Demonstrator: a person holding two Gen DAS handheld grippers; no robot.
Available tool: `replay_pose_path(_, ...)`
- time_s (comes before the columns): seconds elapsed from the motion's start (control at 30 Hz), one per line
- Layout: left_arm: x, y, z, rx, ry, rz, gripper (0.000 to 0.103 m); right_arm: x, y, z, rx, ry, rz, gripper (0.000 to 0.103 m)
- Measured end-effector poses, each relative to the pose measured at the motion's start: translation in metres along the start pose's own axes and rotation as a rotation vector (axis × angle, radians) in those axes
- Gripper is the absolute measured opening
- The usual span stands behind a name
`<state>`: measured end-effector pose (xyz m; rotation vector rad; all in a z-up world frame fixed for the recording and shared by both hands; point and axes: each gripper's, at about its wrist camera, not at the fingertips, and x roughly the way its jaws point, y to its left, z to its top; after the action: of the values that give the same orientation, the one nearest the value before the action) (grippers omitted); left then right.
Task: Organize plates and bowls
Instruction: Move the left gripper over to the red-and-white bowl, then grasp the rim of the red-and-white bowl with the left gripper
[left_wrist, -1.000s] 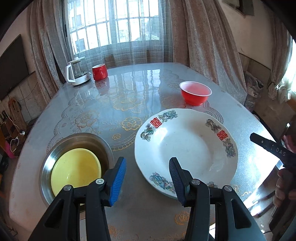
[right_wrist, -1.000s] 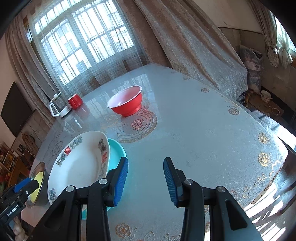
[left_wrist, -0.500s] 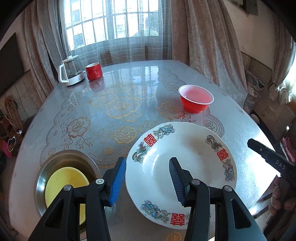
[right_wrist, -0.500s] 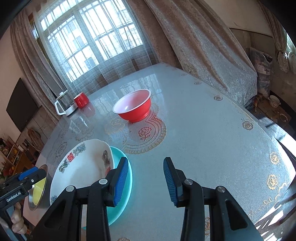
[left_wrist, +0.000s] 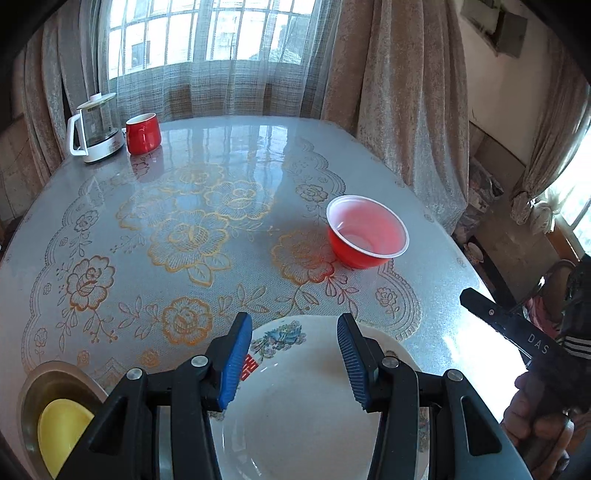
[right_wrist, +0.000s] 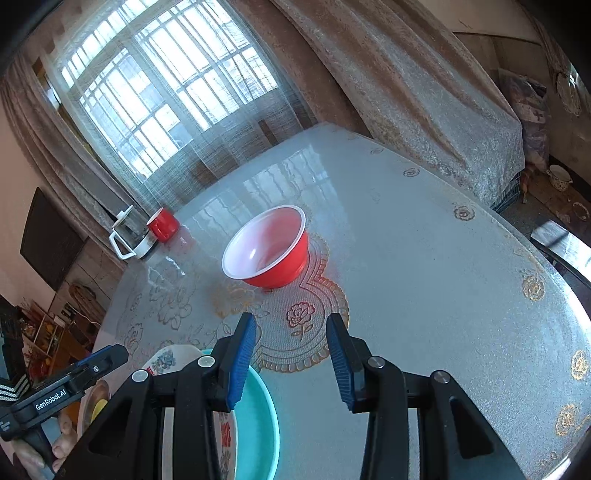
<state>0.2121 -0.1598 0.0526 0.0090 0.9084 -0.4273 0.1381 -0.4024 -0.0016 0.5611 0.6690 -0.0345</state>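
At the far left of the desk (left_wrist: 207, 155) stand a clear glass kettle with a white handle (left_wrist: 94, 127) and a small red mug (left_wrist: 143, 133). They sit side by side, well apart from the dishes.

At the near left edge sits a shiny round metal bowl (left_wrist: 44, 376) with a small yellow bowl (left_wrist: 62, 432) inside it. Just to its right is a big white plate with painted flowers and red signs (left_wrist: 295, 417). The left gripper (left_wrist: 293, 363) hangs above this plate. Its blue fingers (left_wrist: 234, 363) are spread wide apart and hold nothing.

In the right wrist view the white plate seems to lie partly on top of a round teal plate (right_wrist: 256, 417), though black gripper parts hide much of both, so I am not sure how they touch.

Farther off and to the right stands a red plastic bowl with a white inside (left_wrist: 365, 232). It is alone on the desk, upright. The right gripper (right_wrist: 291, 360) points toward it from the near side, with its fingers wide open and empty too.

What could go wrong? The red bowl looks light, so a bump from one finger may slide it or tip it over. A hard squeeze on its thin rim may bend it. The white plate looks heavy and smooth, so it could slip from a grip on its edge. The glossy desk would let things slide easily.
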Motion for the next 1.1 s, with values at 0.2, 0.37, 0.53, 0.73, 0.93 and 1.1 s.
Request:
replay_pose_path(0.2, 0.028, -0.008, 0.034, -0.056, 0.017, -0.067, 0.054, 0.025, -0.001, 0.03, 0.013, 0.016, 0.007, 0.034)
replay_pose_path(0.37, 0.061, -0.019, 0.058, -0.024, 0.029, -0.077, 0.052, 0.051, -0.003, 0.053, 0.007, 0.044, -0.005, 0.034)
replay_pose_path(0.53, 0.1, -0.016, 0.079, -0.094, 0.111, -0.122, 0.04, 0.082, -0.007, 0.067, -0.001, 0.082, -0.018, 0.027)
replay_pose_path(0.73, 0.139, -0.022, 0.084, -0.124, 0.185, -0.13, 0.029, 0.113, -0.013, 0.065, 0.015, 0.143, -0.014, 0.019)
replay_pose_path(0.93, 0.126, -0.03, 0.077, -0.077, 0.144, -0.152, 0.014, 0.112, -0.004, 0.061, -0.015, 0.148, 0.003, 0.012)
replay_pose_path(1.1, 0.092, -0.026, 0.064, -0.092, 0.093, -0.152, 0.014, 0.092, 0.005, 0.056, -0.018, 0.13, 0.053, 0.012)
